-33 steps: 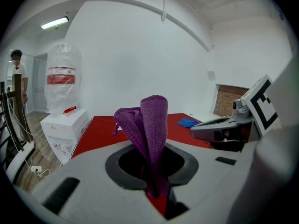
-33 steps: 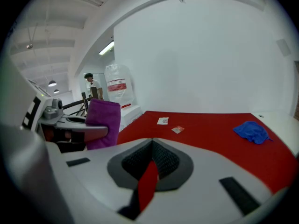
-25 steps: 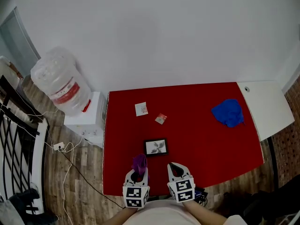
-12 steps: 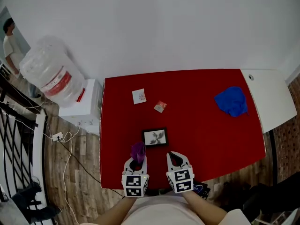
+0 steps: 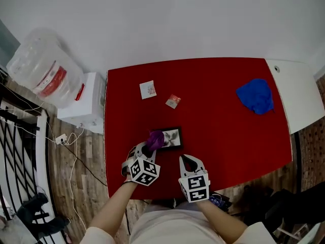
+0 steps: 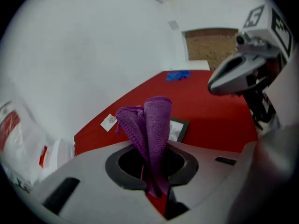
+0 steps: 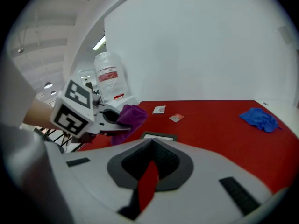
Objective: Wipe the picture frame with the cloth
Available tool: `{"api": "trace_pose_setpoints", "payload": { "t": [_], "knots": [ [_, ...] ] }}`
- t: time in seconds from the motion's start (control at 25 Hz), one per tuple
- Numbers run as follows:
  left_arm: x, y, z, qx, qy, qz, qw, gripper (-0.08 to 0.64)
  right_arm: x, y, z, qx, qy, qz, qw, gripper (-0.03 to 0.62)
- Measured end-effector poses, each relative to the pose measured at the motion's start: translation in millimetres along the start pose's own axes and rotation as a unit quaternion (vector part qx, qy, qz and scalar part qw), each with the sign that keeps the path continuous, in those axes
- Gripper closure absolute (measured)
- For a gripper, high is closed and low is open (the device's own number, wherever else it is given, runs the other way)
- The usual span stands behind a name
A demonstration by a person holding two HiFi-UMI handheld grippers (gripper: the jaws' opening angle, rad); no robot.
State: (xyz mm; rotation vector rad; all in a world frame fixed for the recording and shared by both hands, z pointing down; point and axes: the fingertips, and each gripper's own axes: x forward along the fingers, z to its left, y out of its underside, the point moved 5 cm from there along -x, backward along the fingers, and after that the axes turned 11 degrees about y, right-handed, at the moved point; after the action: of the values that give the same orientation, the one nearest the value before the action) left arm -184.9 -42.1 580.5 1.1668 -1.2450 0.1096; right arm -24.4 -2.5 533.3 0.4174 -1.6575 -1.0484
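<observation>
A small black picture frame [image 5: 172, 137] lies flat on the red table [image 5: 223, 131], near its front edge. My left gripper [image 5: 151, 146] is shut on a purple cloth [image 5: 155, 139], and the bunched cloth [image 6: 153, 122] sticks up out of its jaws. In the head view the cloth covers the frame's left end; I cannot tell whether it touches. The right gripper view shows the cloth [image 7: 130, 116] just left of the frame [image 7: 159, 136]. My right gripper [image 5: 190, 161] hovers a little right of the frame, nearer me, shut and holding nothing.
A blue cloth [image 5: 255, 95] lies at the far right of the table. Two small cards [image 5: 148, 89] [image 5: 173, 101] lie beyond the frame. A water bottle [image 5: 38, 70] on a white cabinet [image 5: 84, 108] stands left of the table; a white surface [image 5: 302, 98] adjoins it on the right.
My left gripper has swung forward and to the right, carrying the purple cloth onto the frame's left end. The right gripper has kept its place beside the frame. The head camera has shifted.
</observation>
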Motion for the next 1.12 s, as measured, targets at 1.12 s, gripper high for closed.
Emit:
{"api": "trace_pose_setpoints", "payload": {
  "t": [1.12],
  "knots": [
    [49.7,40.9,-42.8,0.258,0.081,0.17,0.9477,0.499,13.7,20.9,13.5,0.009,-0.021,0.018,1.0,0.589]
  ]
}}
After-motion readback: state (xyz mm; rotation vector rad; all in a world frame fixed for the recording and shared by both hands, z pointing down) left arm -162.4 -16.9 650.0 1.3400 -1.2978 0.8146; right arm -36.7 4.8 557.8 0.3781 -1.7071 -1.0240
